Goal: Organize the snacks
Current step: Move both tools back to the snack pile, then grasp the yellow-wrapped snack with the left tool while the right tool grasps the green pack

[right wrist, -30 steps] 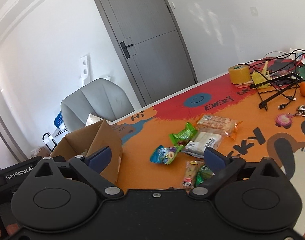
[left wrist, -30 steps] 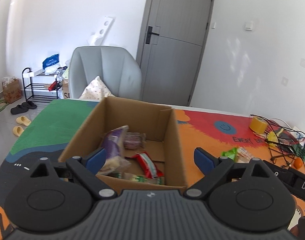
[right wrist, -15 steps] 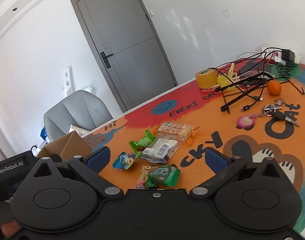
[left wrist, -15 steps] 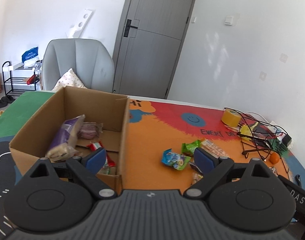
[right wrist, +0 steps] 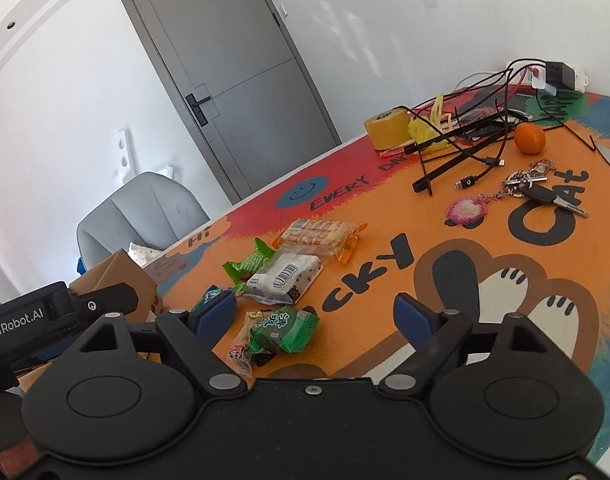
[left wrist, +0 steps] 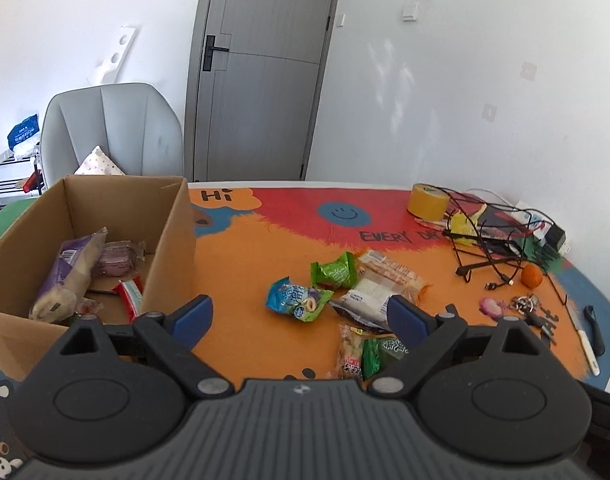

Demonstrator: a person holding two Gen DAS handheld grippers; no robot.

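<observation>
An open cardboard box [left wrist: 173, 236] at the left of the table holds a purple packet [left wrist: 65, 272], a pink packet and a red one. Loose snacks lie on the orange mat: a blue packet [left wrist: 295, 300], a green packet [left wrist: 333, 270], a white bar [right wrist: 285, 276], a wafer pack [right wrist: 319, 234] and a green pouch [right wrist: 283, 330]. My left gripper [left wrist: 301, 316] is open and empty above the mat, right of the box. My right gripper [right wrist: 315, 312] is open and empty, just above the green pouch.
A yellow tape roll [left wrist: 427, 202], tangled black cables on a rack [left wrist: 489, 240], an orange [right wrist: 529, 138], keys [right wrist: 533, 190] and a knife [left wrist: 585, 344] lie at the right. A grey chair [left wrist: 113, 128] stands behind the box.
My left gripper has swung right from over the box toward the loose snacks. My right gripper has moved right and lower, closer to the green pouch. Both stay open.
</observation>
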